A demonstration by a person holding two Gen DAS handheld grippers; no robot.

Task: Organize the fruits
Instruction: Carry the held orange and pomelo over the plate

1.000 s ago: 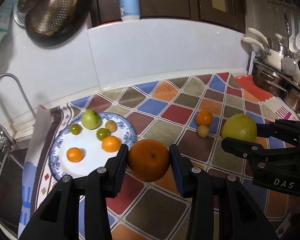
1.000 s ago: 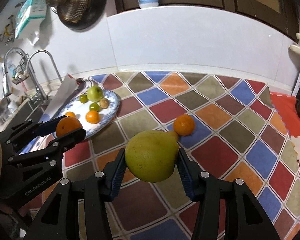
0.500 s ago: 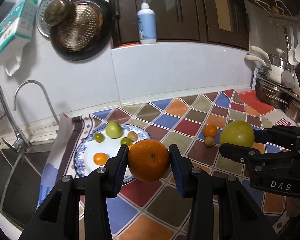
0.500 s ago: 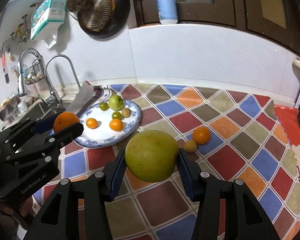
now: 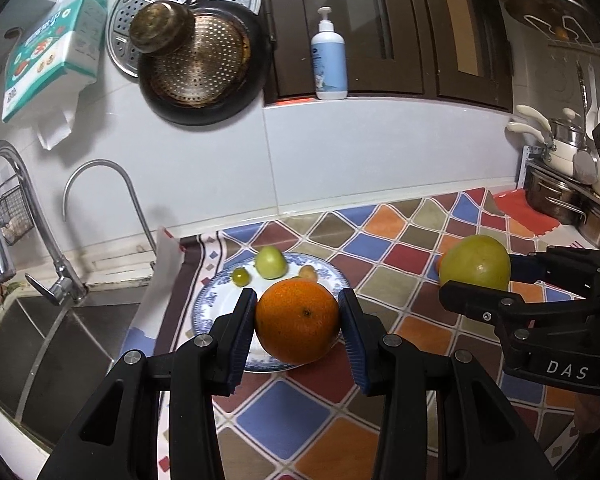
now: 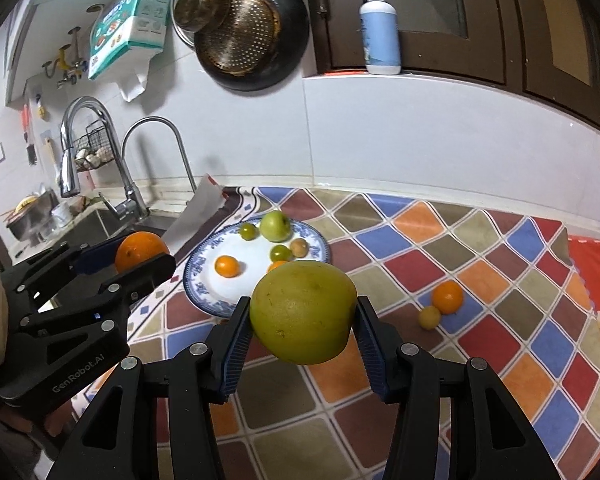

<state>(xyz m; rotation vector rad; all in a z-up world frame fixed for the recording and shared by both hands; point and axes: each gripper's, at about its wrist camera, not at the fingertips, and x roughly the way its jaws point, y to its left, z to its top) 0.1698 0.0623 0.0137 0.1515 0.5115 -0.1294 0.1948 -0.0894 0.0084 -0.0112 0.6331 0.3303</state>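
While both grippers are held above the counter, each carries one fruit. Left gripper (image 5: 298,330), black with blue ribbed pads: jaws clamped on a large round orange (image 5: 298,322), held in the air in front of the blue-and-white patterned plate (image 5: 204,308). Right gripper (image 6: 302,330), of the same build: jaws clamped on a large yellow-green round citrus fruit (image 6: 303,312), held in the air on the near right side of the plate.

On the plate, seen from the right wrist camera: a green apple (image 6: 275,225) at the far rim, a small dark green fruit (image 6: 248,231) to its left, a second small green fruit (image 6: 280,253) near the middle, a small tan fruit (image 6: 299,247) toward the right rim, a small orange citrus (image 6: 227,266) on the left part, and another orange fruit (image 6: 277,266) partly hidden behind the held yellow-green fruit.

Well to the right of the plate, on the multicoloured diamond-patterned mat (image 6: 480,264), a small orange (image 6: 447,297) and a smaller yellow fruit (image 6: 429,317) lie touching. Left of the plate stands a steel sink (image 5: 32,336) with curved taps (image 5: 100,200).
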